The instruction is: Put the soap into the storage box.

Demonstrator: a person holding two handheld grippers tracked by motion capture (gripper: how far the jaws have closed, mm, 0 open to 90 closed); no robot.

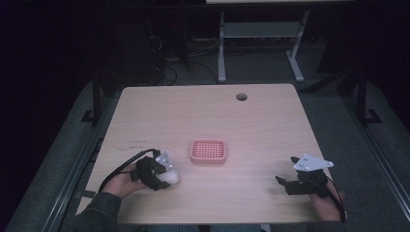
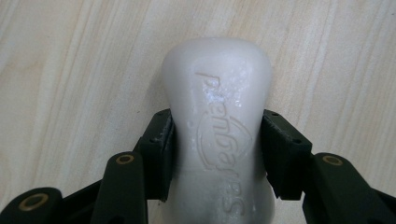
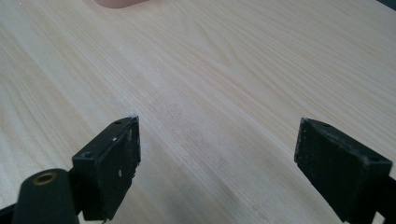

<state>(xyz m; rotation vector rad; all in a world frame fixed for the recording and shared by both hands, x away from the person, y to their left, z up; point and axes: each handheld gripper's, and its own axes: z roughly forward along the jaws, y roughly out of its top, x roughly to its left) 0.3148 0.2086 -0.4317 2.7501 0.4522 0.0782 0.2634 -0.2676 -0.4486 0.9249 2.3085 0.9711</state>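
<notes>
Left gripper view: left gripper (image 2: 217,154) clamped on soap (image 2: 217,116) at its narrow waist, on table (image 1: 270,125) nr pink dish (image 1: 208,151). Prob hard, slick; grip mid. Right gripper (image 3: 217,163) jaws apart.

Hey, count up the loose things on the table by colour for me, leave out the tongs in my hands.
White: 1, the soap bar
Pink: 1, the soap dish
Total: 2
</notes>
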